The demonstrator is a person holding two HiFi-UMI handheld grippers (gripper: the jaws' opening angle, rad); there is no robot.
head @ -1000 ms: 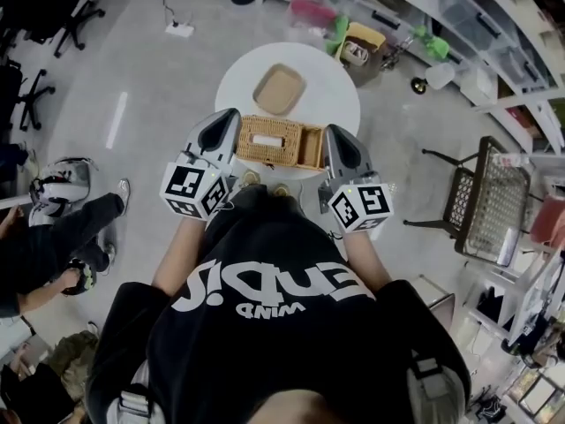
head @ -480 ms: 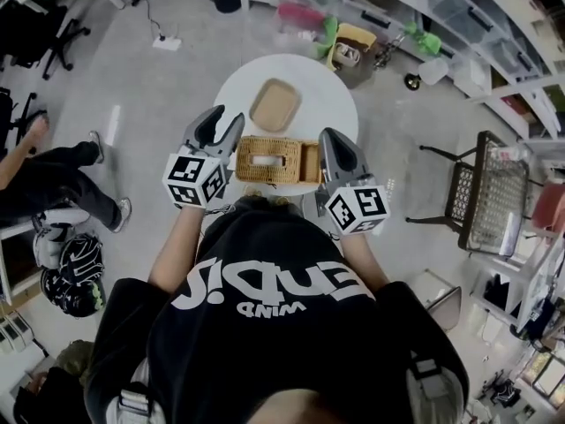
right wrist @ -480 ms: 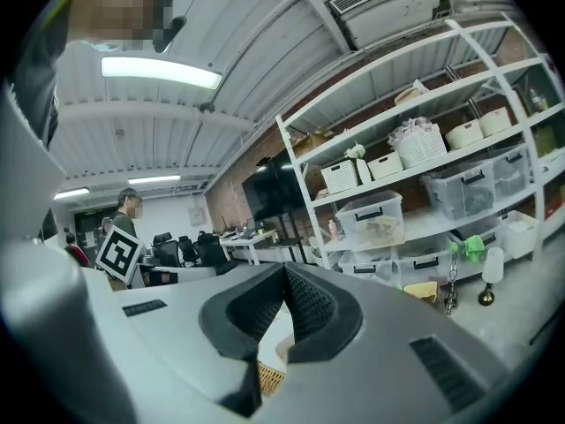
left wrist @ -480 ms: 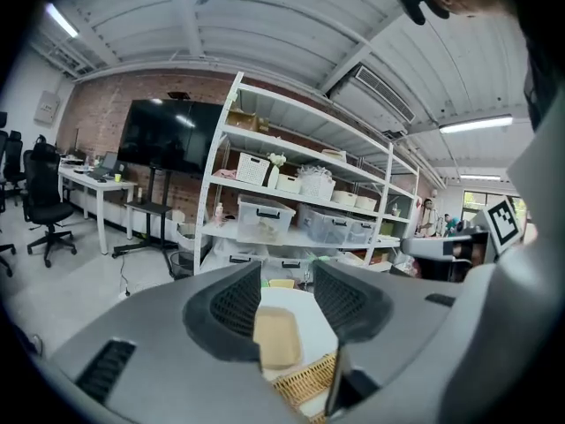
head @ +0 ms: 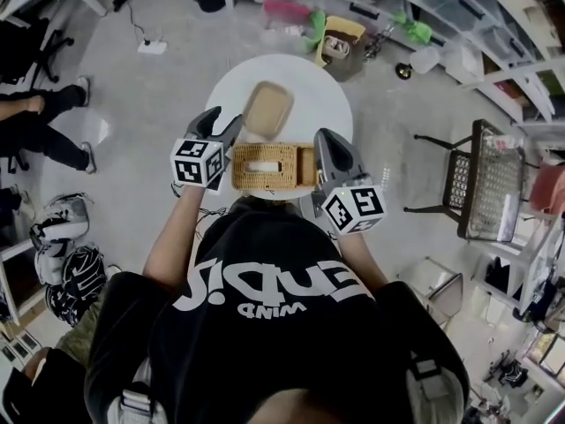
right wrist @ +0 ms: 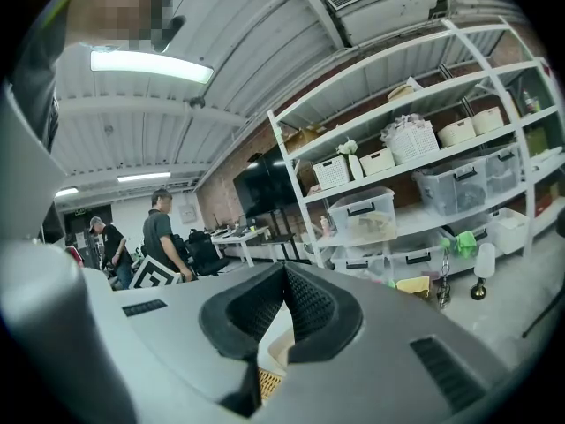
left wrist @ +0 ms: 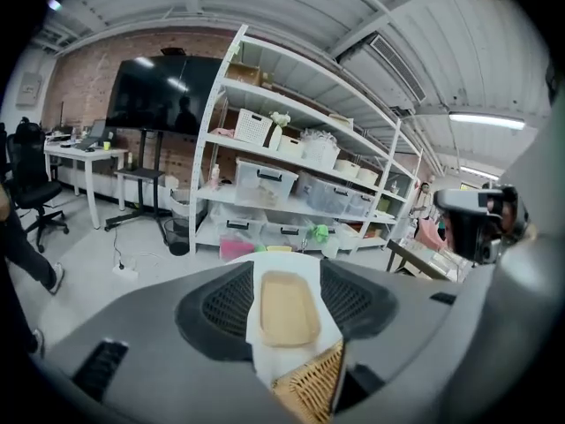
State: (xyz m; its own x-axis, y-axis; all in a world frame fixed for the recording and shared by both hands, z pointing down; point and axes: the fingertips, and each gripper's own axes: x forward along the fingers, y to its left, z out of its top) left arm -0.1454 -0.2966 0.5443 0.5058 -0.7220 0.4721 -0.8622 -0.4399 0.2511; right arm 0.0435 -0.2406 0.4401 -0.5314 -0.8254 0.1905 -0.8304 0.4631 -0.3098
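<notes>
Left of the wicker basket (head: 265, 166), my left gripper (head: 221, 120) hangs with jaws spread, empty. Right of it, my right gripper (head: 328, 141) has jaws pressed together. The basket's long axis spans between them, with a tan tray (head: 267, 109) beyond.

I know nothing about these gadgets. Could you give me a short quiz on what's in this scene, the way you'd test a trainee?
1. True or false: the jaws of the left gripper stand apart, with nothing gripped between them.
2. Where does the tan tray lie relative to the wicker basket? A: beyond it, on the round white table. B: inside the basket. C: on the floor.
3. Fill in: the gripper whose jaws meet at their tips is the ____ gripper.

Key: 1 true; 2 A; 3 right, that is, the right gripper.
</notes>
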